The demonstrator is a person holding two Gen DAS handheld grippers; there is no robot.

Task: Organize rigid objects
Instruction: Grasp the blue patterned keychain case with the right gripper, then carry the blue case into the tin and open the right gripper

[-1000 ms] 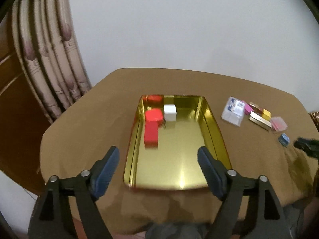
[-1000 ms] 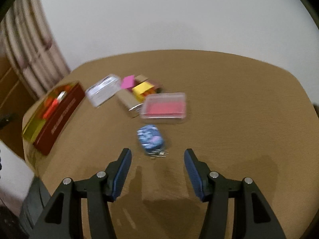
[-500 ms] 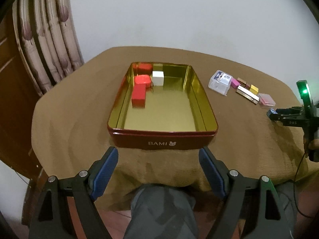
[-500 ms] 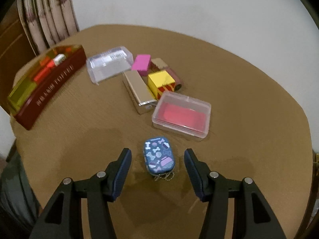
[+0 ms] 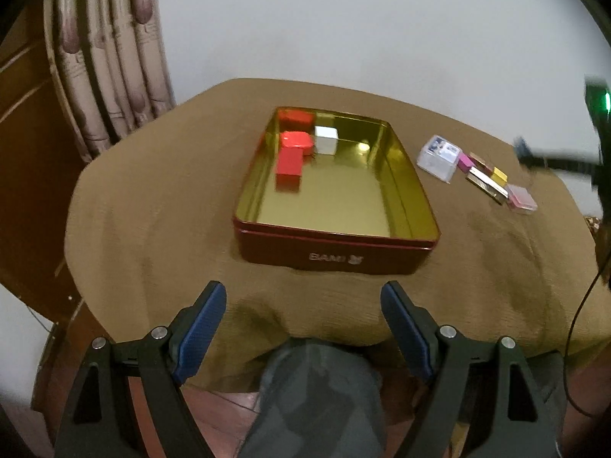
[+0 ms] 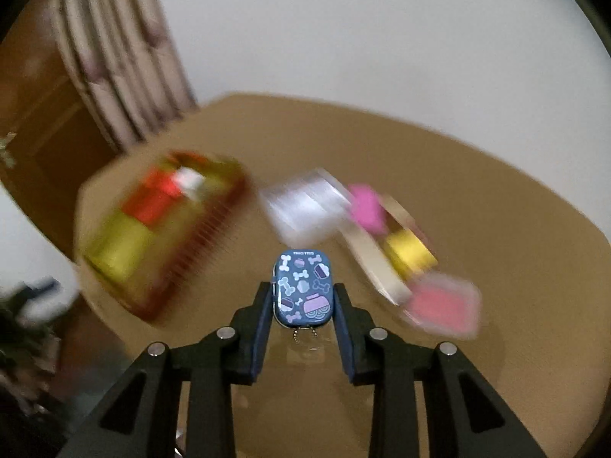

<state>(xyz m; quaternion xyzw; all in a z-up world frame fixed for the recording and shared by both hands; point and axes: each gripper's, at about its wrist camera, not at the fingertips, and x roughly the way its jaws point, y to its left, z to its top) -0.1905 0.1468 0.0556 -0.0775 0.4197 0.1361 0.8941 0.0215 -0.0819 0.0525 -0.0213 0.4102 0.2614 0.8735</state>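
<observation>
My right gripper (image 6: 303, 297) is shut on a small blue patterned tin (image 6: 303, 290) and holds it above the brown table; a bead chain hangs from the tin. The red tin tray (image 5: 332, 255) with a gold inside holds red boxes (image 5: 290, 160) and a white box (image 5: 326, 139); it shows blurred at the left of the right wrist view (image 6: 152, 221). My left gripper (image 5: 301, 316) is open and empty, hovering off the table's near edge in front of the tray. The right gripper shows at the far right of the left wrist view (image 5: 523, 150).
A clear plastic box (image 5: 437, 158), pink, gold and yellow boxes (image 5: 488, 179) and a clear case with pink contents (image 5: 521, 198) lie right of the tray. Curtain (image 5: 110, 76) and wooden door stand left. A person's knee (image 5: 317, 393) is below the table edge.
My right gripper closed on the blue tin and lifted it, swinging toward the tray. My left gripper drew back from over the tray to beyond the table's near edge.
</observation>
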